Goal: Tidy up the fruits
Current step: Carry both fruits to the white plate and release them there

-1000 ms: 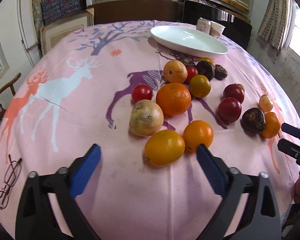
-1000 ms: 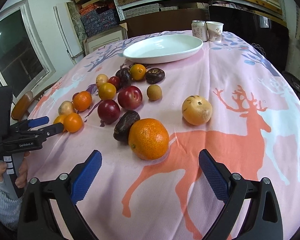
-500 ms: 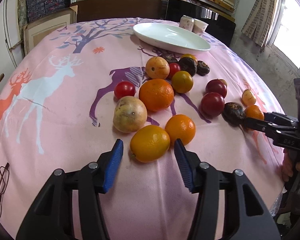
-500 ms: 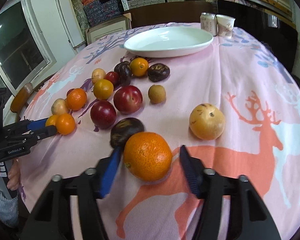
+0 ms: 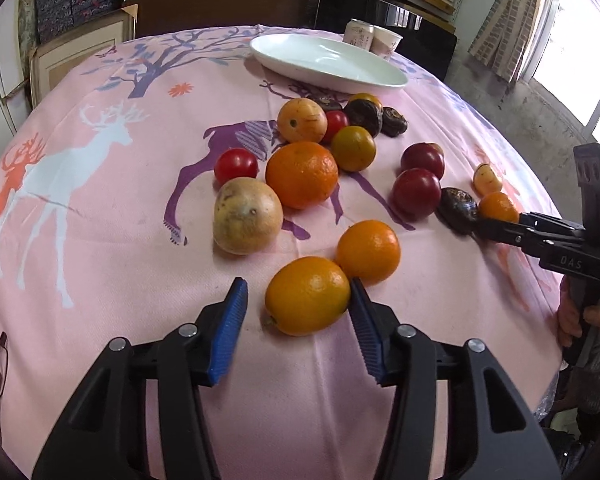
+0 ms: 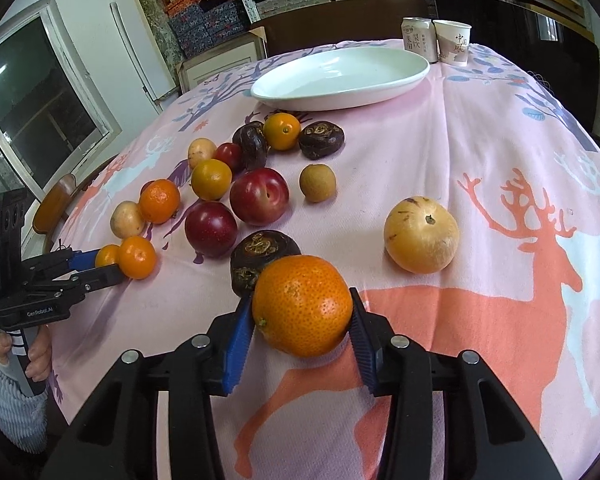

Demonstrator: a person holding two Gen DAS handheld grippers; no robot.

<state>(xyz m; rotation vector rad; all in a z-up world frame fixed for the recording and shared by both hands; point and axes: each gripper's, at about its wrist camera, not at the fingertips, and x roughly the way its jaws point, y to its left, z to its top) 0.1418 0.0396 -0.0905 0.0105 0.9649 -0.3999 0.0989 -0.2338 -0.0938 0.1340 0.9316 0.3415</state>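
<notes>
The left gripper (image 5: 297,286) is straddling a yellow-orange citrus (image 5: 307,295) lying on the tablecloth (image 5: 100,240), well apart from the white plate (image 5: 328,60) on its near side. Its jaws have just been closing; one pad is touching the peel while the other is standing off, so nothing is being squeezed yet. The fruit's slightly longer axis is running across the jaws. The right gripper (image 6: 299,300) has just been closing too, and it is clamping a large orange (image 6: 302,304), also well short of the plate. Each hand is taking its nearer fruit, and the plate is lying straight ahead of both. I am counting one plate, two dark red plums (image 6: 260,196) and roughly seventeen fruits in all, some overlapping
</notes>
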